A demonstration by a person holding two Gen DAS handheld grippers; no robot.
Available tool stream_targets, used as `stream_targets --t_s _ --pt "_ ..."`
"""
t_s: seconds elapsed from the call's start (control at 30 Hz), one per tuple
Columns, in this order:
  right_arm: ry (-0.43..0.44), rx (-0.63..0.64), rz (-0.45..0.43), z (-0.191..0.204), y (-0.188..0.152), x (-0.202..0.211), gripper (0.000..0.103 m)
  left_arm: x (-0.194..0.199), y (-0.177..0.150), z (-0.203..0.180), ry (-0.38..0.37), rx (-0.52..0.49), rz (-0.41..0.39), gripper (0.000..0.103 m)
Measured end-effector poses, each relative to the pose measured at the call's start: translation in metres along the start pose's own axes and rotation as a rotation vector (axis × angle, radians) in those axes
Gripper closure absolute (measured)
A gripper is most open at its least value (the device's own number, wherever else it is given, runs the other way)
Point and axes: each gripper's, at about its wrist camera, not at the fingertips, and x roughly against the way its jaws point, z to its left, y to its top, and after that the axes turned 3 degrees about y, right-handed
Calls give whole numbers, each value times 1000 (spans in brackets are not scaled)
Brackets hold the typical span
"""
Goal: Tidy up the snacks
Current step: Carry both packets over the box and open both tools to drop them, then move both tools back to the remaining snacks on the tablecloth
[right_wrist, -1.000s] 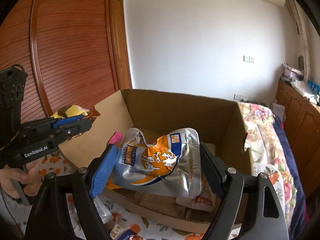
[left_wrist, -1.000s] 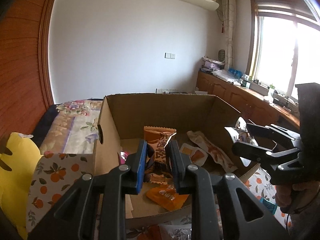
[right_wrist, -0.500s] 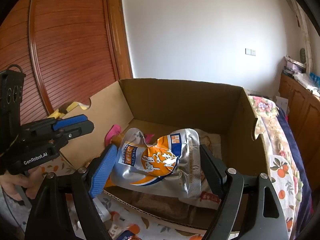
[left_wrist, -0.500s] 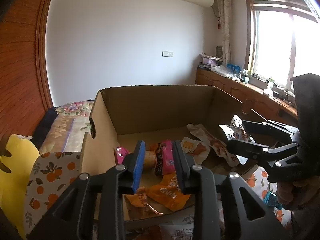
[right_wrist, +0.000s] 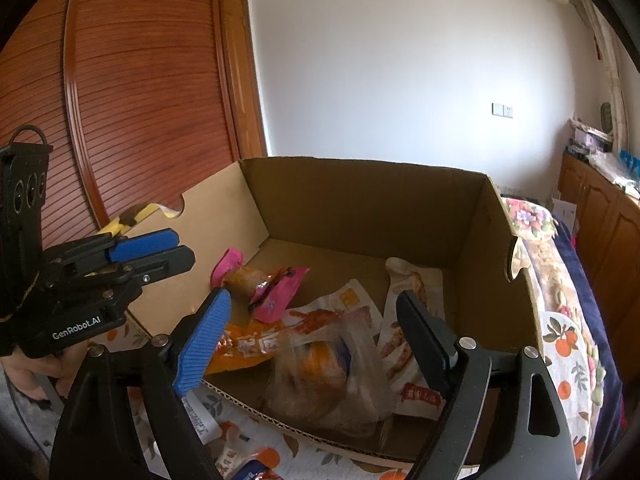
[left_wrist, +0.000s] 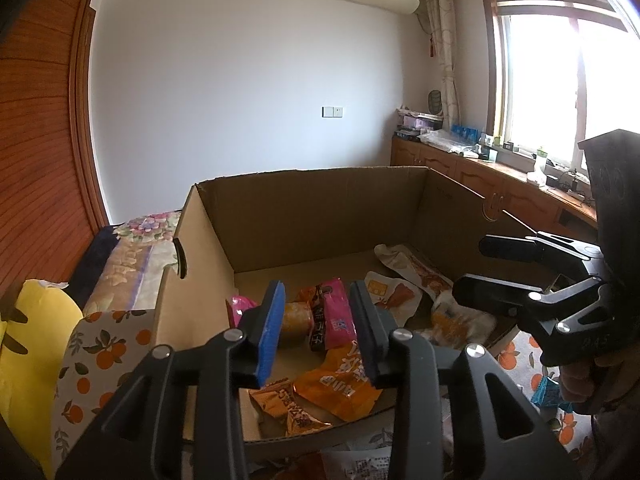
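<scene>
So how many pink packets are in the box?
2. Larger pink packet: mid-box, on other snacks. Smaller pink packet: by the box's left wall. Others may be hidden.

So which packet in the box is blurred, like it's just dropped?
The silver and orange pouch, between the open right gripper fingers; the other packets look sharp.

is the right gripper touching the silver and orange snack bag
Apart. In the right wrist view the right gripper has just opened, and the blurred silver and orange bag sits clear of both jaws over the cardboard box.

Open-topped cardboard box (left_wrist: 320,216), far floor bare, snack packets (left_wrist: 340,384) crowding near side
</scene>
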Motion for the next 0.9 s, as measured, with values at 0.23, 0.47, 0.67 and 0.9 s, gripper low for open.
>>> stream_targets --t_s 0.23,0.47,0.67,0.9 --pt "-1 6 -13 1 -2 1 14 1 0 -1 0 -1 -3 69" --pt "-1 11 -24 1 -4 2 14 3 0 -2 3 0 -10 69" --pt "-13 8 -36 2 3 8 14 7 2 0 1 24 -8 68" --pt "-36 2 -64 1 14 46 13 23 6 -6 1 12 -30 64"
